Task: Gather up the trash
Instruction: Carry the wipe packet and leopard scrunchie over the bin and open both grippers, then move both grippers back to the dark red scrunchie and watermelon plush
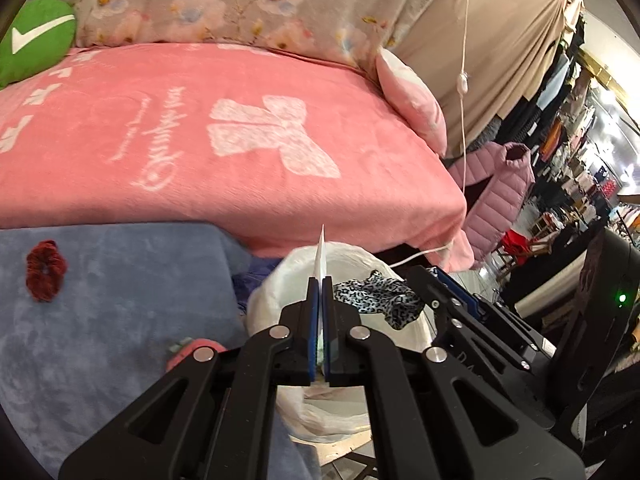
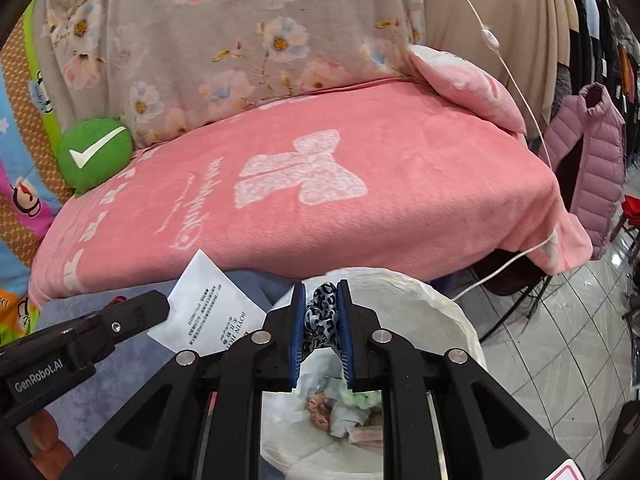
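A white paper slip (image 2: 208,312) is pinched edge-on between the pads of the left hand-held gripper (image 1: 320,312), held over the near-left rim of the white-lined trash bin (image 2: 420,292). The right hand-held gripper (image 2: 322,320) clamps a leopard-print scrunchie (image 2: 322,312) directly above the bin's opening, where crumpled scraps (image 2: 340,408) lie inside. To the left, a dark red scrunchie (image 1: 45,270) rests on the blue blanket (image 1: 120,300). Beyond the bin spreads a pink blanket (image 1: 200,140) with a white bow print, and a green check-mark cushion (image 1: 36,40) sits at its far left.
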